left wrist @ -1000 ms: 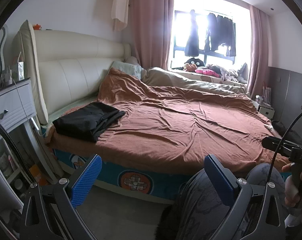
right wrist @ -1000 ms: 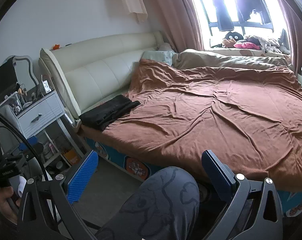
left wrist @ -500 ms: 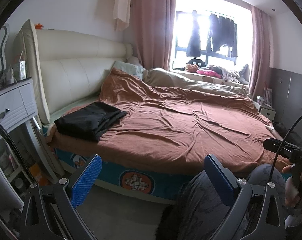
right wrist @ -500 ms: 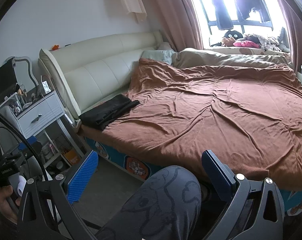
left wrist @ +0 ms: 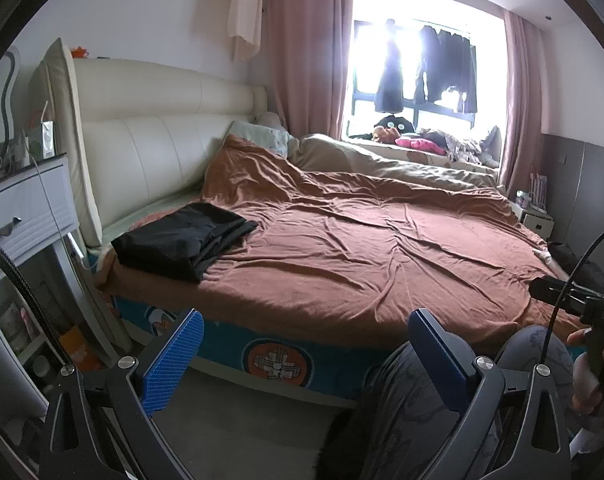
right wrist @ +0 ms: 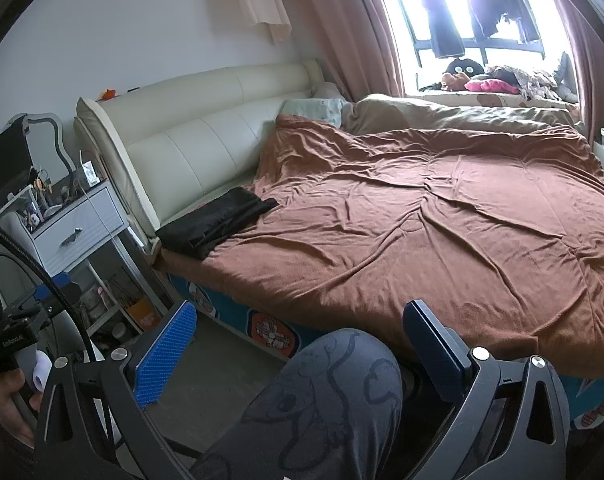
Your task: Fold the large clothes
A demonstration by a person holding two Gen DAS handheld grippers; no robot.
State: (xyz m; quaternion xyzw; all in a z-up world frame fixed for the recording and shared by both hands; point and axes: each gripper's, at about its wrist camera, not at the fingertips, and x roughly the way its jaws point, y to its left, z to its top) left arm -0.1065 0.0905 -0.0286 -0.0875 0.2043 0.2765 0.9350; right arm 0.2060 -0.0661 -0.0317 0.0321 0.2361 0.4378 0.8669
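Observation:
A folded black garment (left wrist: 182,240) lies on the near left corner of a bed covered by a brown blanket (left wrist: 381,248); it also shows in the right wrist view (right wrist: 216,222), on the same blanket (right wrist: 441,232). My left gripper (left wrist: 305,350) is open and empty, held low in front of the bed's near side. My right gripper (right wrist: 300,342) is open and empty, above the person's knee (right wrist: 321,396). Both are well short of the garment.
A white nightstand (left wrist: 26,208) stands left of the bed beside the cream headboard (left wrist: 150,148). A beige duvet (left wrist: 381,164) lies at the far side under the window. The person's legs (left wrist: 421,400) are in front of the bed. Grey floor (left wrist: 230,420) lies below.
Both views have shifted slightly; the bed and black garment sit a little lower and to the right in frame. Both grippers stay open and empty.

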